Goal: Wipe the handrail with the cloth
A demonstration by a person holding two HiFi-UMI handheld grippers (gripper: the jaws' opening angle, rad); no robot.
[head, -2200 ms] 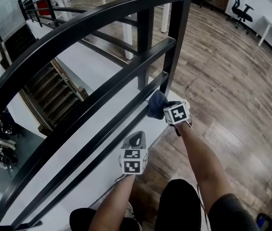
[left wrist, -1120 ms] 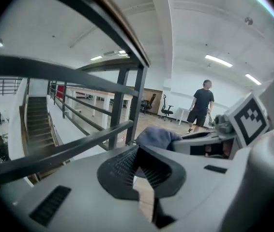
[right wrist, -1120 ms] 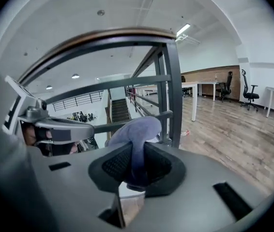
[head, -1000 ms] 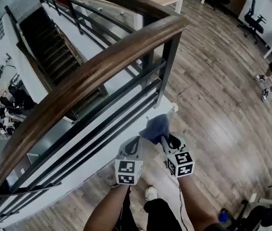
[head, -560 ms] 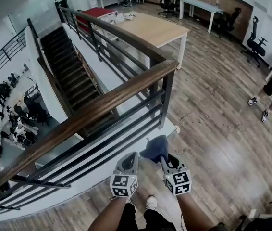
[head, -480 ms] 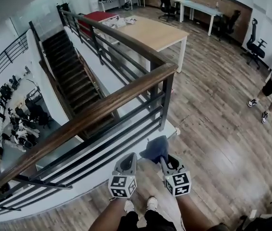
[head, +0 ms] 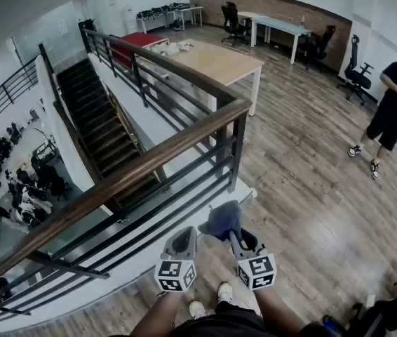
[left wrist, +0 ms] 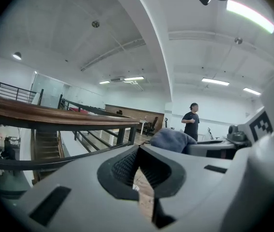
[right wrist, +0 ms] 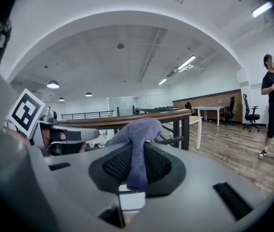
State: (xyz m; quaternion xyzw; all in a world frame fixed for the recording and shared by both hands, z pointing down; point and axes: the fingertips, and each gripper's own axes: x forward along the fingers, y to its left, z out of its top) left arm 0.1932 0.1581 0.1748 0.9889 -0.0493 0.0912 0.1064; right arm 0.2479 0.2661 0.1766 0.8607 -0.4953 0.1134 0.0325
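Note:
The brown wooden handrail [head: 149,161] tops a black railing and runs from lower left up to a corner post. In front of it, above the wood floor, my right gripper [head: 233,237] is shut on a blue-grey cloth [head: 221,220] that bunches over its tips. Beside it on the left, my left gripper [head: 183,243] holds nothing, jaws together. Both sit lower than the rail and apart from it. In the right gripper view the cloth [right wrist: 137,144] hangs between the pads, with the handrail [right wrist: 142,116] behind. The left gripper view shows the handrail [left wrist: 54,116] and the cloth [left wrist: 173,139].
Black horizontal bars [head: 177,196] fill the railing under the rail. Beyond it a staircase [head: 104,135] drops to a lower floor. A wooden table [head: 212,58] stands past the corner. A person in black [head: 388,111] stands at the right on the wood floor.
The head view has lifted and pulled back, so the handrail looks farther and smaller. Both grippers now sit side by side near my feet. A person has come into view at the right.

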